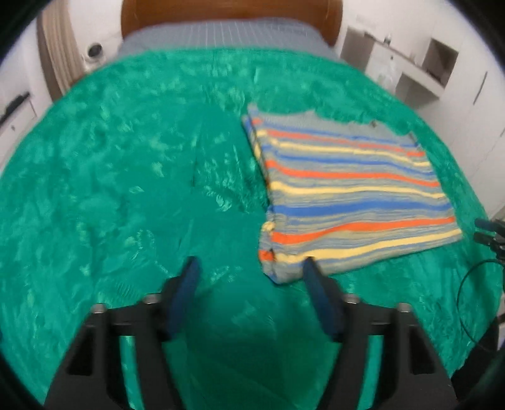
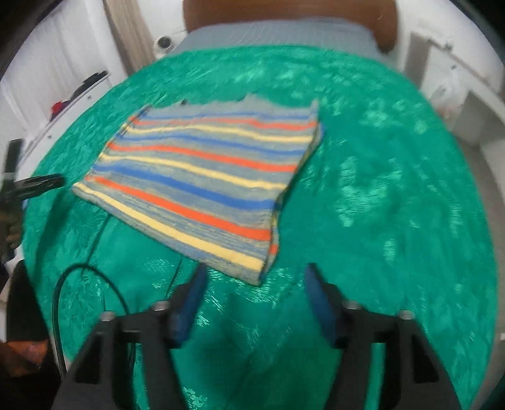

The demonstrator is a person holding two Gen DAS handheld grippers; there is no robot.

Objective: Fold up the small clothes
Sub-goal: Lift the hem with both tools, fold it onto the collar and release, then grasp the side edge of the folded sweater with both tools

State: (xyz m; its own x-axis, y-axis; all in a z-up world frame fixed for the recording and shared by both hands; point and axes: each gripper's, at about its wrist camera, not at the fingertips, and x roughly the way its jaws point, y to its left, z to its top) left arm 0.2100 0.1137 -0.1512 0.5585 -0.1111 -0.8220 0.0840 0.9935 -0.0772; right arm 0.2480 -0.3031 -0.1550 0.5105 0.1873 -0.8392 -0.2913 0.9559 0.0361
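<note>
A small striped garment (image 1: 344, 186), grey with orange, yellow and blue bands, lies folded flat in a rectangle on the green bedspread (image 1: 126, 176). It also shows in the right wrist view (image 2: 205, 176). My left gripper (image 1: 251, 268) is open and empty, hovering above the bedspread just left of the garment's near left corner. My right gripper (image 2: 255, 274) is open and empty, just in front of the garment's near right corner. The left gripper's tip (image 2: 38, 184) shows at the left edge of the right wrist view.
The bed has a brown headboard (image 1: 230, 12) and a grey striped sheet (image 1: 221, 34) at the far end. White shelves (image 1: 410, 66) stand at the right, a curtain (image 1: 60, 53) and white furniture at the left. A black cable (image 2: 79, 277) loops over the near bedspread.
</note>
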